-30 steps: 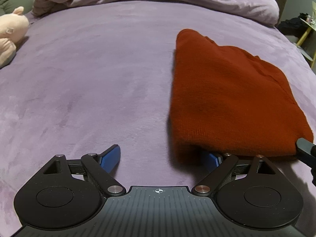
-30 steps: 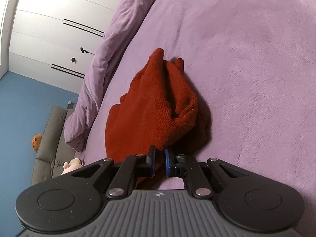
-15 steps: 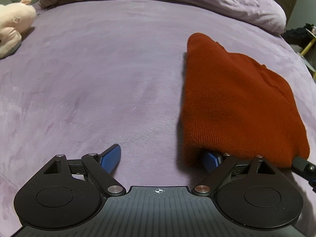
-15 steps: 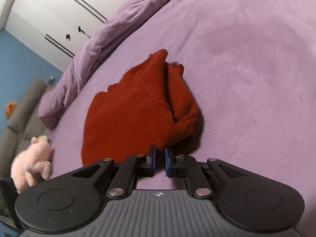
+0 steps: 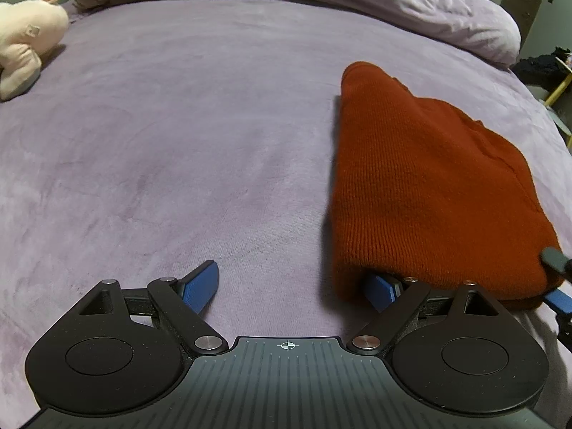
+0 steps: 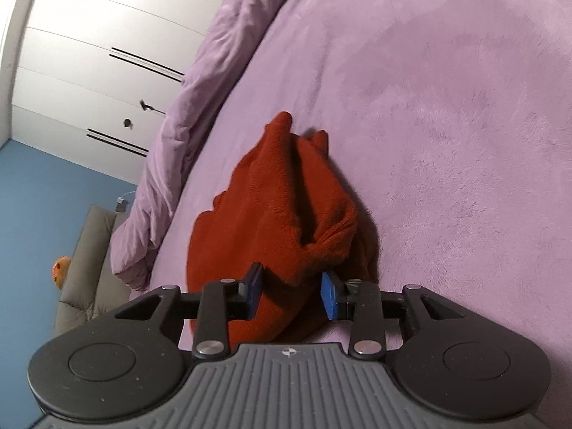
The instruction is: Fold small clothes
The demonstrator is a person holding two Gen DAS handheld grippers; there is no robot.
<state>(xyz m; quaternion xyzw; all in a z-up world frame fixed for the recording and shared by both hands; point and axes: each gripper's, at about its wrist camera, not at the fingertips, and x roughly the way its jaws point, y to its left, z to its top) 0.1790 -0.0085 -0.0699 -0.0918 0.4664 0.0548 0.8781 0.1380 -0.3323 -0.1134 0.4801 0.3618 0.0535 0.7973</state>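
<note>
A rust-red knitted garment lies folded on the purple bedspread, right of centre in the left wrist view. My left gripper is open wide; its right finger is tucked under the garment's near left corner, its left finger rests on the bedspread. In the right wrist view the garment is bunched up, and my right gripper stands open with the garment's near edge between its blue pads, not clamped. The right gripper's fingertip shows at the garment's near right corner.
A pink plush toy lies at the far left of the bed. A rumpled purple duvet runs along the far side. White wardrobe doors, a blue wall and a grey sofa stand beyond the bed.
My right gripper has opened and let go of the garment's edge. The left gripper stayed open with one finger under the garment's corner; its view shifted slightly.
</note>
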